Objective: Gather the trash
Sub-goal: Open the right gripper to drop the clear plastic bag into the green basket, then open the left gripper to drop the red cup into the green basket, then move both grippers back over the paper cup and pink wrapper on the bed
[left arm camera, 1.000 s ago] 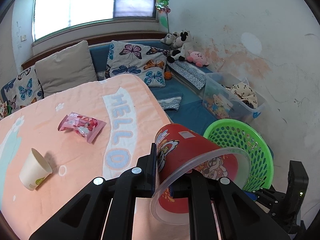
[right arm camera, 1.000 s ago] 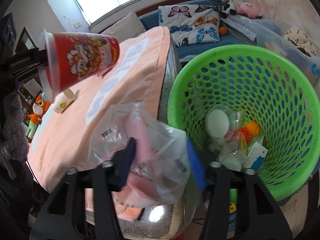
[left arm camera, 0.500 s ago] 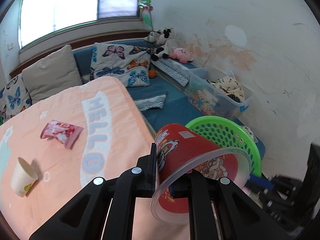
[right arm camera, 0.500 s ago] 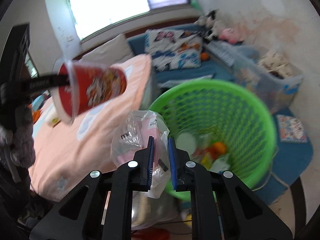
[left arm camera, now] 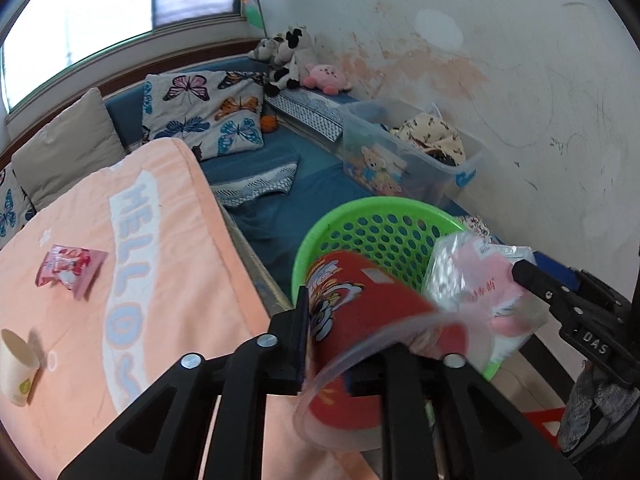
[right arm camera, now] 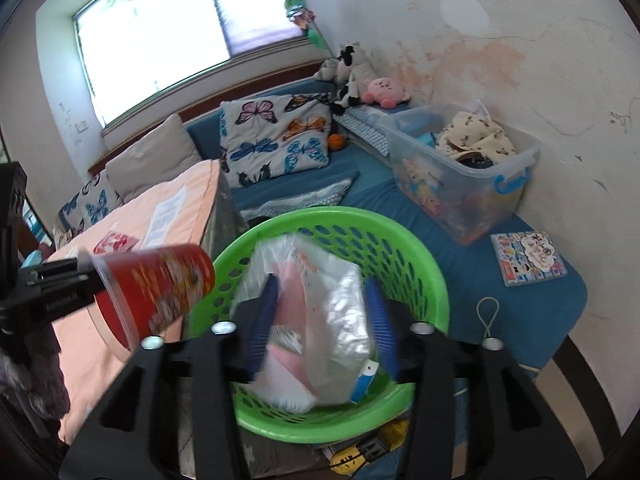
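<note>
My left gripper (left arm camera: pixel 344 356) is shut on the rim of a red printed cup (left arm camera: pixel 360 332), tilted on its side at the near edge of the green mesh basket (left arm camera: pixel 380 216). The cup also shows in the right wrist view (right arm camera: pixel 156 284). My right gripper (right arm camera: pixel 320 320) has opened wide over the basket (right arm camera: pixel 436 280). A clear plastic bag with pink contents (right arm camera: pixel 316 312) sits between its blue pads (right arm camera: pixel 378 320) and drops into the basket. The bag also shows in the left wrist view (left arm camera: pixel 476 276).
A pink snack wrapper (left arm camera: pixel 68 266) and a white paper cup (left arm camera: pixel 18 364) lie on the peach blanket (left arm camera: pixel 160 280). A clear storage bin (right arm camera: pixel 460 172) and a booklet (right arm camera: pixel 528 258) sit on the blue mat beyond the basket.
My right gripper moved over the basket and opened, letting go of the plastic bag. My left gripper carried the red cup right, up to the basket's edge.
</note>
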`<action>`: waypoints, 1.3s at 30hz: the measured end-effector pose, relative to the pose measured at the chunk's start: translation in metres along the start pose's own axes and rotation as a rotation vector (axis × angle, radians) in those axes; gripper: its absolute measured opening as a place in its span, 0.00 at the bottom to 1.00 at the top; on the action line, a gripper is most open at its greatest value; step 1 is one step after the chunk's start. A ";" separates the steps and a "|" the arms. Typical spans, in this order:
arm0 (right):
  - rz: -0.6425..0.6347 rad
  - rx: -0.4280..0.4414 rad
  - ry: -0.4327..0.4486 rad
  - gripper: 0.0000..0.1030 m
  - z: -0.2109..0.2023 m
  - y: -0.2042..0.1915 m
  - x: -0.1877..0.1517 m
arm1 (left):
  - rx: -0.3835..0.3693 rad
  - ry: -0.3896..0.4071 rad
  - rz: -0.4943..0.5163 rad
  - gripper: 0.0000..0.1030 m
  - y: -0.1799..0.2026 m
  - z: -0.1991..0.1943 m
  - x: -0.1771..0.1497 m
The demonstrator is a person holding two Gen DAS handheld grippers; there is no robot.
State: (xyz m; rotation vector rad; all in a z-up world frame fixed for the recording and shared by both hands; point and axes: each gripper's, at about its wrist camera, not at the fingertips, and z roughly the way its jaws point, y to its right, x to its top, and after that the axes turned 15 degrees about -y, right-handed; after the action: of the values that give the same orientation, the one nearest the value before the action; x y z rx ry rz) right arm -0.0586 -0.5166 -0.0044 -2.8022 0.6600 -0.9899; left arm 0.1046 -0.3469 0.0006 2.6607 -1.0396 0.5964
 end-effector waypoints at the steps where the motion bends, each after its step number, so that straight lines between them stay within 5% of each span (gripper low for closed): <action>1: 0.004 0.001 0.004 0.50 -0.001 0.002 -0.001 | 0.006 -0.002 0.007 0.18 0.003 0.003 0.000; 6: 0.013 0.001 0.009 0.52 -0.004 0.009 -0.004 | -0.008 -0.016 0.023 0.22 0.011 0.013 0.002; 8: 0.013 -0.007 0.009 0.54 -0.004 0.009 -0.005 | -0.015 -0.017 0.025 0.28 0.013 0.015 0.002; 10: 0.018 0.000 0.008 0.55 -0.005 0.011 -0.006 | -0.003 -0.011 0.029 0.46 0.015 0.015 0.001; 20: -0.008 0.030 -0.001 0.64 -0.005 -0.005 -0.004 | 0.031 0.026 0.015 0.63 -0.001 0.000 -0.010; 28: -0.105 0.094 -0.018 0.72 0.002 -0.052 0.007 | 0.091 0.064 -0.083 0.72 -0.052 -0.026 -0.033; 39: -0.255 0.219 -0.062 0.75 0.019 -0.142 0.032 | 0.276 0.082 -0.322 0.80 -0.168 -0.062 -0.074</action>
State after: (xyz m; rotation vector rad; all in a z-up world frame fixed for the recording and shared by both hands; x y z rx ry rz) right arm 0.0272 -0.4036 0.0317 -2.7522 0.1751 -0.9429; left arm 0.1531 -0.1593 0.0136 2.9214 -0.5190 0.8184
